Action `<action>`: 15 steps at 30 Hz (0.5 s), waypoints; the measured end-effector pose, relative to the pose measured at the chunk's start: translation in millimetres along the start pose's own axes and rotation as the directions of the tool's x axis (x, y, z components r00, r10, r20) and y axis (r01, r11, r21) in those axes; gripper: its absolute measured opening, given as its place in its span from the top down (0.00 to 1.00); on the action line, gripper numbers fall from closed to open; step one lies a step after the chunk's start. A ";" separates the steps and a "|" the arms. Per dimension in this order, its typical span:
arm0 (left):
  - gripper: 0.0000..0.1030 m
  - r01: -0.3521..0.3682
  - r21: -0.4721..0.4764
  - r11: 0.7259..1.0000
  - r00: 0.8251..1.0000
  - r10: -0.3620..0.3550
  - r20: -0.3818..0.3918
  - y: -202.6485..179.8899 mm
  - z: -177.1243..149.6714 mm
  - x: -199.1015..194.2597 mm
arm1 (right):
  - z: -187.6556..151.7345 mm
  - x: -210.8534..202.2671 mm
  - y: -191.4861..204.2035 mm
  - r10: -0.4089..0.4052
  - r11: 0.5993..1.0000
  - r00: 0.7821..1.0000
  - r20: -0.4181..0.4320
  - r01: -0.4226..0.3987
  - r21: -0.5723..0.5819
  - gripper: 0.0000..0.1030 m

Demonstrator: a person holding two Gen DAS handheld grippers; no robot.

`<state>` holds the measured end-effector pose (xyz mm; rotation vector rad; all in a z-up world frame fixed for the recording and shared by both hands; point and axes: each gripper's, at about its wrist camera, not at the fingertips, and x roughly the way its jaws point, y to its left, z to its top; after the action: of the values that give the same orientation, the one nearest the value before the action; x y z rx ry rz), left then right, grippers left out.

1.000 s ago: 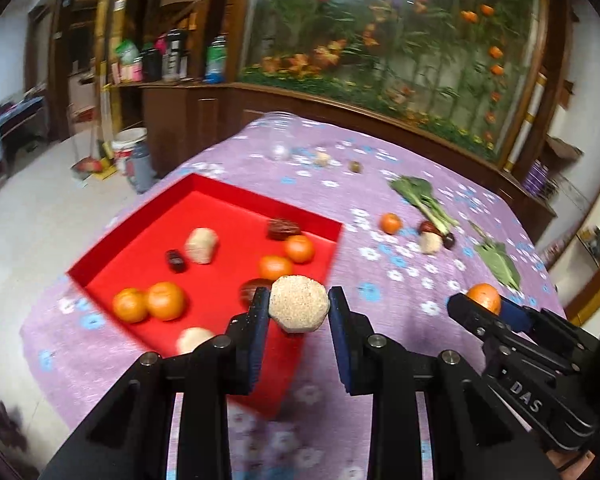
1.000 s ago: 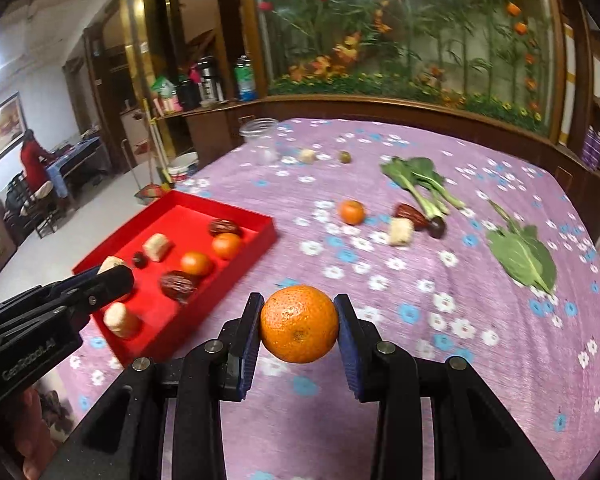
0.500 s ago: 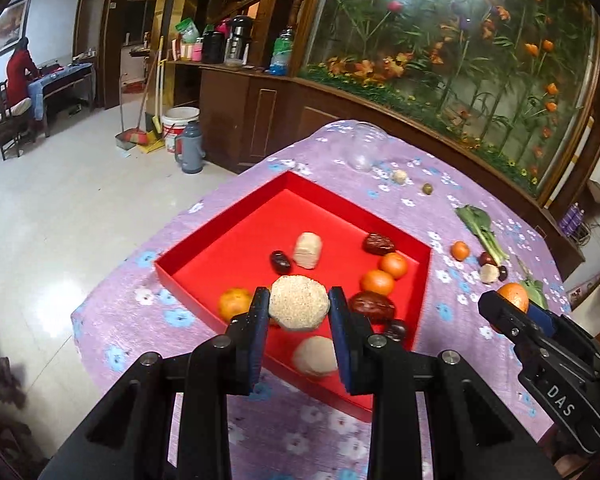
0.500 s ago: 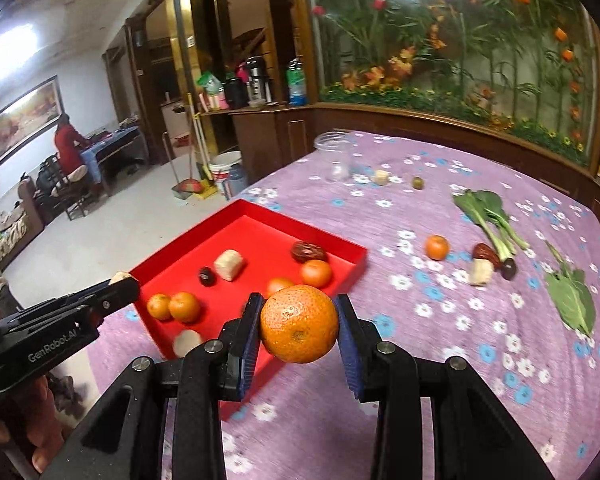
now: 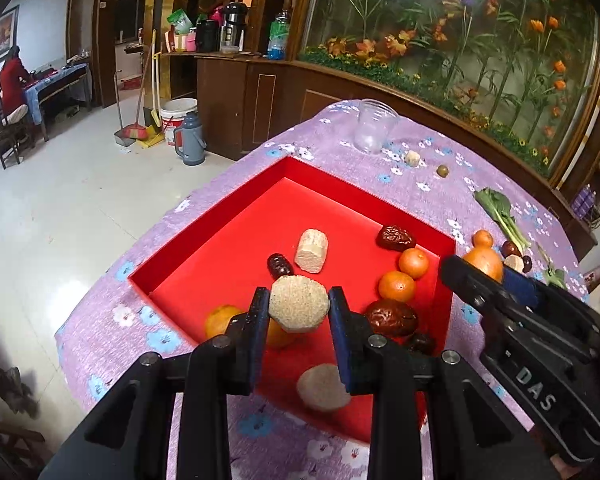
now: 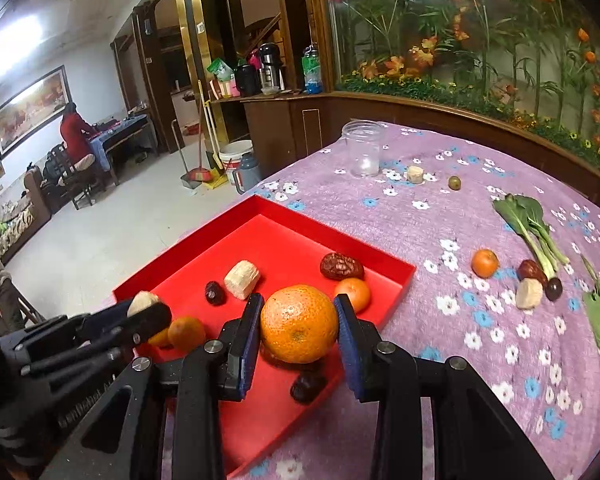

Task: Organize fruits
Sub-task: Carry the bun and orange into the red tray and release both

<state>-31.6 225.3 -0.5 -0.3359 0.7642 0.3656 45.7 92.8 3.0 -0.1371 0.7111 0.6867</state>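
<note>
My left gripper (image 5: 298,308) is shut on a beige grainy chunk (image 5: 298,307) and holds it above the near part of the red tray (image 5: 220,236). My right gripper (image 6: 299,324) is shut on an orange mandarin (image 6: 299,323) above the tray's near right side (image 6: 396,280). The tray holds several mandarins (image 5: 397,286), dark dates (image 5: 395,237) and beige chunks (image 5: 311,250). On the purple cloth lie a mandarin (image 6: 484,263), a date (image 6: 531,270), a beige chunk (image 6: 528,293) and a dark fruit (image 6: 553,289).
A clear glass jar (image 6: 362,148) stands at the table's far side, with a small beige piece (image 6: 415,174) and a green fruit (image 6: 454,182) near it. Leafy greens (image 6: 528,220) lie at the right. The table edge drops to the floor at left.
Both grippers have moved closer over the red tray, each still holding its item. The tray now fills more of both views.
</note>
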 end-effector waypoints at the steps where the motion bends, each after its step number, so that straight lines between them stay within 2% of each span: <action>1: 0.72 -0.007 0.003 1.000 1.000 0.007 -0.001 -2.1 1.1 2.5 | 2.1 3.3 -0.5 0.000 1.000 1.000 -0.003 0.000 0.002 0.62; 15: 0.72 -0.050 0.010 0.999 0.998 0.050 -0.045 -9.2 13.6 34.6 | 15.4 48.0 -8.1 -0.034 0.999 0.997 -0.070 0.034 0.000 0.62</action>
<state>3.7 229.8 -14.7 -0.3178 0.8193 0.4025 85.7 117.3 -17.1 -0.1729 0.7745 0.6511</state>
